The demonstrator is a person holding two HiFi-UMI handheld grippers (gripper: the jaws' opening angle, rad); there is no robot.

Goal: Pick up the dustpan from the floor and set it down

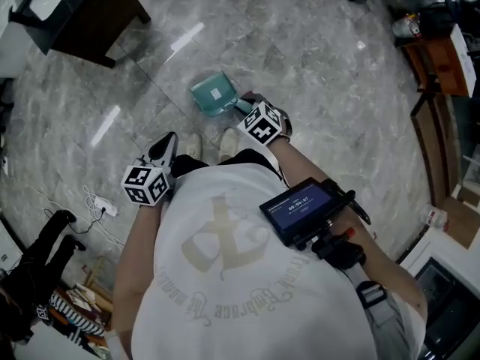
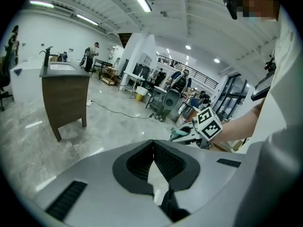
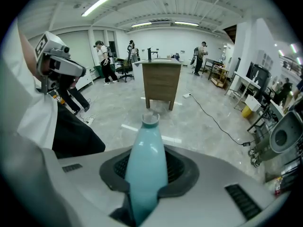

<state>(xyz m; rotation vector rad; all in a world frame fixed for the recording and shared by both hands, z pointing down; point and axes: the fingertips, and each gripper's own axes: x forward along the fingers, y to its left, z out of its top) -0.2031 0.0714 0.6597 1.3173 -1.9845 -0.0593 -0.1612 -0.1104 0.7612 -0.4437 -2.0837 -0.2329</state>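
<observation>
Dustpan (image 1: pixel 215 94), teal, sits over the marble floor (image 1: pixel 315 58) just ahead of the person's shoes (image 1: pixel 193 147), its handle clamped in the right gripper (image 1: pixel 247 111). Left gripper (image 1: pixel 163 150) is empty, jaws pressed together.

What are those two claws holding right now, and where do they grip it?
The right gripper clamps the teal dustpan by its handle; the left gripper, shut, holds nothing.

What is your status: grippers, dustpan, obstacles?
Right hand-held gripper shut on dustpan. Left hand-held gripper shut, empty. No obstacle seen near dustpan.
</observation>
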